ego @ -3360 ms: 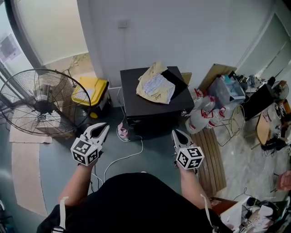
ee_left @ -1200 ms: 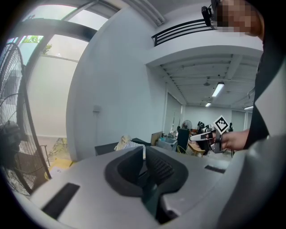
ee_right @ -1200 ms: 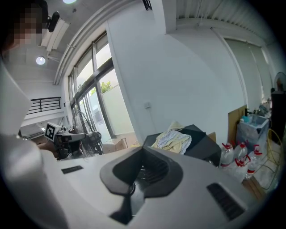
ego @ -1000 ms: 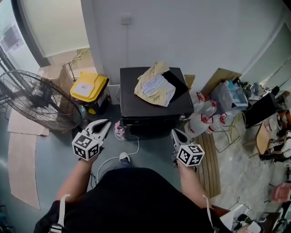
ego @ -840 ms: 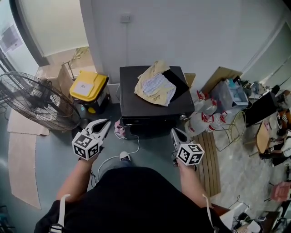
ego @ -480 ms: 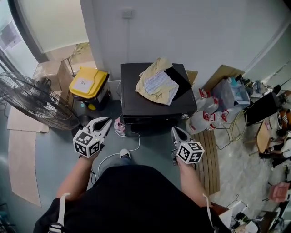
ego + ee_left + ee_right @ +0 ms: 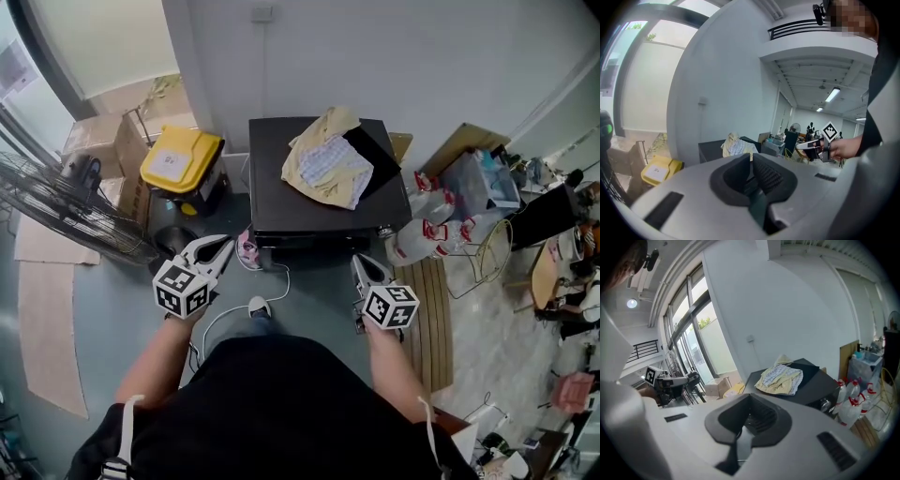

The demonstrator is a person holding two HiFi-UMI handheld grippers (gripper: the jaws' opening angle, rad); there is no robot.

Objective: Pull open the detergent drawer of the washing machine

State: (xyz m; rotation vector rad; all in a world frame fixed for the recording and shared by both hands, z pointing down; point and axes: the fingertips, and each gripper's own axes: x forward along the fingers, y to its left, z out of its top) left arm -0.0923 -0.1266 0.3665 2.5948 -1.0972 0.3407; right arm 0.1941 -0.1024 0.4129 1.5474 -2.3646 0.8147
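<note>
The washing machine [image 7: 279,204] is a boxy black cabinet with a smooth flat top. It stands against the far white wall [image 7: 394,66], mid-scene. A crumpled cloth [image 7: 328,161], pale yellow with a checked patch, lies on the right of the top. The machine's front shows only as a narrow dark strip with a round shiny knob [image 7: 384,231] at its right end. The drawer cannot be picked out. The left claw [image 7: 225,244] and the right claw [image 7: 360,262] are clenched on nothing, nearer than the machine's front.

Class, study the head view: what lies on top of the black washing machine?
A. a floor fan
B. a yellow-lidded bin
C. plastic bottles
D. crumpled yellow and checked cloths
D: the crumpled yellow and checked cloths lie on the flat top of the washing machine.
</note>
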